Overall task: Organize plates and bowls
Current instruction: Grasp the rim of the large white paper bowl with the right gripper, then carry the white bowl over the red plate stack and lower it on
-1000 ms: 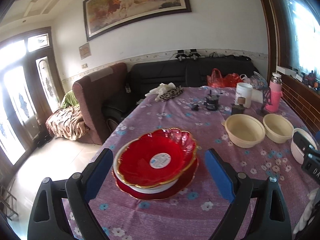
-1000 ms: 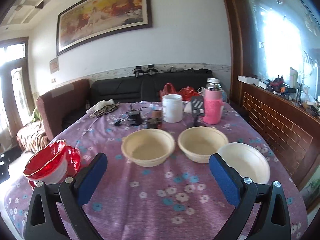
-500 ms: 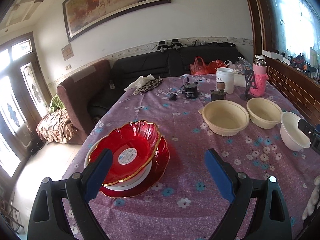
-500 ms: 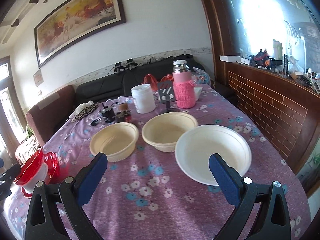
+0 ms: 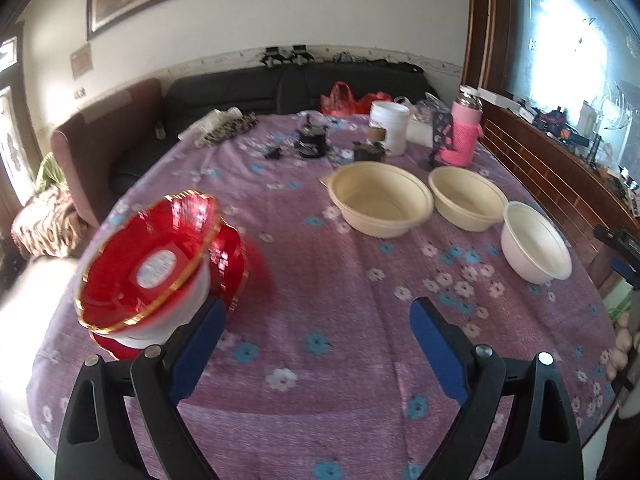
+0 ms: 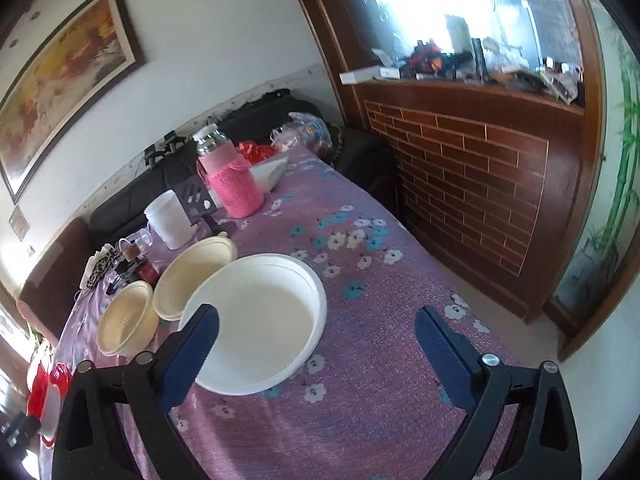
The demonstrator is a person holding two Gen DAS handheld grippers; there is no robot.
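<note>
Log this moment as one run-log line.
left gripper: open, empty | right gripper: open, empty, near white bowl | red dish stack: untouched | two cream bowls: separate

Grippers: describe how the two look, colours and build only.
The two look alike. The left gripper and the right gripper each have two matte black plastic arms with triangular cut-outs and round silver bolts at the joints. The jaws carry flat, textured blue pads. No cables, markings or sleeves show in either wrist view.
</note>
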